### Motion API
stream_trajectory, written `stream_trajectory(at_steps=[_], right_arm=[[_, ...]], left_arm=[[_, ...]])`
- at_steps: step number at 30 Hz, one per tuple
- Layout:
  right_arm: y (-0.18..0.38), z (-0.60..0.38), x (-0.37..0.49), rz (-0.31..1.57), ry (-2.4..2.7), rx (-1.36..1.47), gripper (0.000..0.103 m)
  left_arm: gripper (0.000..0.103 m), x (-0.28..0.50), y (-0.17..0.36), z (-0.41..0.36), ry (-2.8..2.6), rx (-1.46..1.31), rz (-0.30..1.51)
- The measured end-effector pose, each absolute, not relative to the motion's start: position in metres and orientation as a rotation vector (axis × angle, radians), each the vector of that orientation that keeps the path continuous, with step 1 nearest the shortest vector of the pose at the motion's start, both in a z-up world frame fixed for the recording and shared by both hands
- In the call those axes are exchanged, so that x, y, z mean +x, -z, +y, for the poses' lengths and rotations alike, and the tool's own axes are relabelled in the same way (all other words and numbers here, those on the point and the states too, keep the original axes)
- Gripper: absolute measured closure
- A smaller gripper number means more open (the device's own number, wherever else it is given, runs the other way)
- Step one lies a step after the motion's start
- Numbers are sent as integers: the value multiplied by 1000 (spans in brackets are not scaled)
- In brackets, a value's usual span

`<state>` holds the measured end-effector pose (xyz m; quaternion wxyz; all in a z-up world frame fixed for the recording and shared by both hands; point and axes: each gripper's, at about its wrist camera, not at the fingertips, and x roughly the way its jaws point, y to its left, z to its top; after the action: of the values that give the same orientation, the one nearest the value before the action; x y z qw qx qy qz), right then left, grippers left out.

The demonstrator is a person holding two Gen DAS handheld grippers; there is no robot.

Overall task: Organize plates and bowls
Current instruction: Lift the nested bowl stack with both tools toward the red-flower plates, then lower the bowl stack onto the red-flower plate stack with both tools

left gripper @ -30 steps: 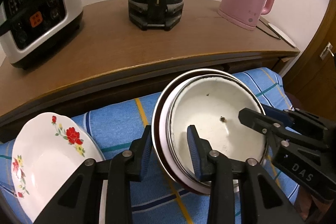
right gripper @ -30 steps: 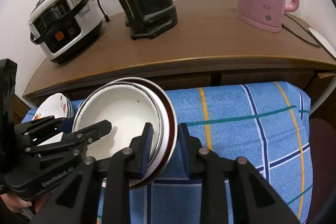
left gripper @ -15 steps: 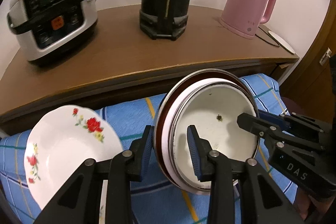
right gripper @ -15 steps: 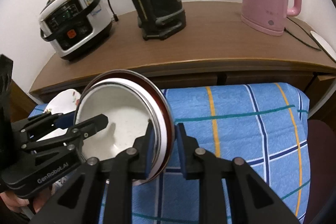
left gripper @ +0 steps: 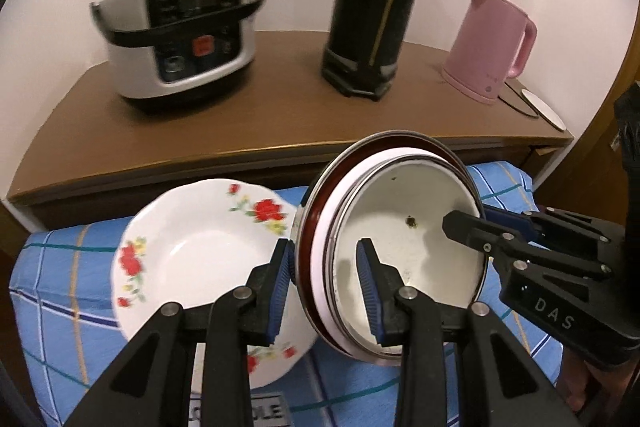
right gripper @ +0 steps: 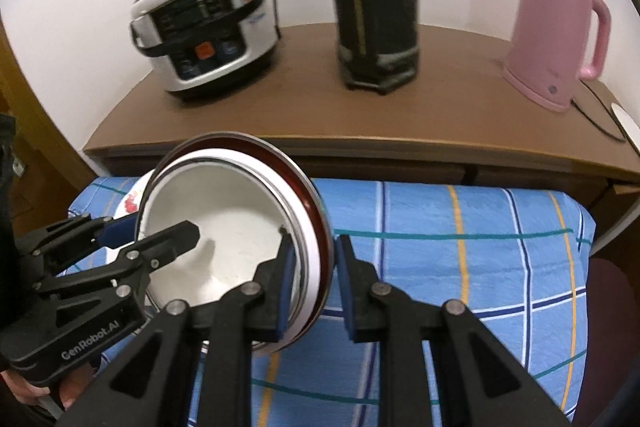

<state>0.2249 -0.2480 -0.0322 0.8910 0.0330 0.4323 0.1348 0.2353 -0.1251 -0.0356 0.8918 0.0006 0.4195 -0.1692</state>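
the stack of bowls (left gripper: 404, 251) is held off the blue checked cloth (right gripper: 460, 227), tilted with its open side toward the person. the stack shows a white enamel bowl innermost, a white rim around it, and a dark red outer rim. the left gripper (left gripper: 326, 291) has its jaws closed narrow across the near left rim, one finger inside the white bowl and one behind the red rim. the right gripper (right gripper: 314, 289) clamps the opposite rim in the same way, one pad inside and one outside. both sets of jaws are gripping the stack.

the flowered plate (left gripper: 200, 259) lies on the cloth just beside the stack, to its left, partly behind the left gripper's finger. a rice cooker (left gripper: 180, 39), a black flask (left gripper: 376, 7) and a pink kettle (left gripper: 492, 47) stand on the wooden cabinet (left gripper: 280, 115) behind, well apart from the work.

the step in hand appears to be carrying the stack to rest on or near the flowered plate.

procedure, as judged:
- move both grippers together at one pace; uneven motion would twist the rims in the pads.
- level the stack before lowering, or the inner bowl may slide out.
- lower until the base rests fully, then open one gripper at a time.
- keep the left finger clear of the plate's edge.
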Motion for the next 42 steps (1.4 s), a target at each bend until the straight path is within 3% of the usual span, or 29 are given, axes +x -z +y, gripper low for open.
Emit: stream_trajectory(at_steps=[19, 42], right_arm=[[35, -157, 239, 948, -409, -18, 82], [45, -132, 260, 1024, -436, -68, 83]], left_arm=[[67, 233, 46, -40, 227, -61, 899], [67, 256, 68, -18, 213, -136, 984]])
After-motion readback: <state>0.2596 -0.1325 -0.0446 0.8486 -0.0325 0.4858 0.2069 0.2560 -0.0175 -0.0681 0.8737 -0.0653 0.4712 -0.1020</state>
